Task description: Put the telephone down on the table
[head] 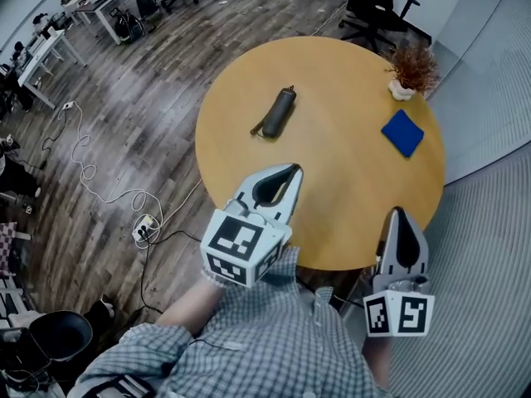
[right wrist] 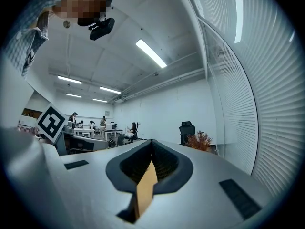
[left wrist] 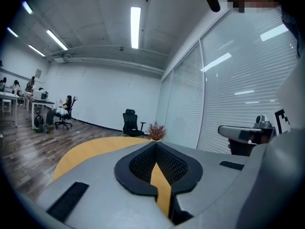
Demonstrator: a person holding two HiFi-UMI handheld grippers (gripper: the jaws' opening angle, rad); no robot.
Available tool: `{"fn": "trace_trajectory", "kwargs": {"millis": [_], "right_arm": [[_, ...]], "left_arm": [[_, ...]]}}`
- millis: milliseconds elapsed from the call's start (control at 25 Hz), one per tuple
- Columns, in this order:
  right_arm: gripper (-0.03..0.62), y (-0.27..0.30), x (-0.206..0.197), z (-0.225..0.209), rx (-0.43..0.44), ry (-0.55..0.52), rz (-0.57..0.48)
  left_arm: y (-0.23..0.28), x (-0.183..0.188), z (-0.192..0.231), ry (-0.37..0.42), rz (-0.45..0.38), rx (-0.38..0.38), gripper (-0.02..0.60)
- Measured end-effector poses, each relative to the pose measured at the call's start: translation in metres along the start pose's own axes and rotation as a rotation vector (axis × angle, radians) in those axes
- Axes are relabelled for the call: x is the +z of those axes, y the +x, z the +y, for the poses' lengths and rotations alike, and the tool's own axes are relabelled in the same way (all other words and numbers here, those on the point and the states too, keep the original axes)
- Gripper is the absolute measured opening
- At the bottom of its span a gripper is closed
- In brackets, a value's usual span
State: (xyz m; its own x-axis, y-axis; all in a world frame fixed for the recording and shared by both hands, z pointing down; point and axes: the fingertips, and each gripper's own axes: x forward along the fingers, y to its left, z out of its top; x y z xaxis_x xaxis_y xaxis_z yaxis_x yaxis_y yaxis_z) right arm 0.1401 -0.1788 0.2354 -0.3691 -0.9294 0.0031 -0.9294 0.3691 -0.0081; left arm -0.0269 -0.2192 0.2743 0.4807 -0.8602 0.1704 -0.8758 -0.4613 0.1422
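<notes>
The telephone point(head: 278, 112), a dark handset with a short cord end, lies flat on the round wooden table point(head: 348, 189), a little left of its middle. Neither gripper touches it. My left gripper point(head: 294, 169) hovers over the table's near edge, short of the handset, jaws shut and empty; in the left gripper view its tips point(left wrist: 156, 143) meet with only tabletop beyond. My right gripper point(head: 397, 212) sits at the near right edge, also shut on nothing, its tips point(right wrist: 151, 141) closed together. The telephone is not visible in either gripper view.
A blue square pad point(head: 402, 133) and a small potted dry plant point(head: 411, 71) stand at the table's far right. A black office chair point(head: 373, 2) is behind the table. Cables and a power strip point(head: 145, 229) lie on the wooden floor to the left.
</notes>
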Motion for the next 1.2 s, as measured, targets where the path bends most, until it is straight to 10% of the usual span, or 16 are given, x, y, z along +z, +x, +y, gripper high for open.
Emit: {"fn": "trace_trajectory", "kwargs": {"millis": [1200], "right_arm": [[0.006, -0.003, -0.009, -0.004, -0.006, -0.003, 0.023]], "left_arm": [[0.007, -0.011, -0.005, 0.032, 0.037, -0.017, 0.009]]}}
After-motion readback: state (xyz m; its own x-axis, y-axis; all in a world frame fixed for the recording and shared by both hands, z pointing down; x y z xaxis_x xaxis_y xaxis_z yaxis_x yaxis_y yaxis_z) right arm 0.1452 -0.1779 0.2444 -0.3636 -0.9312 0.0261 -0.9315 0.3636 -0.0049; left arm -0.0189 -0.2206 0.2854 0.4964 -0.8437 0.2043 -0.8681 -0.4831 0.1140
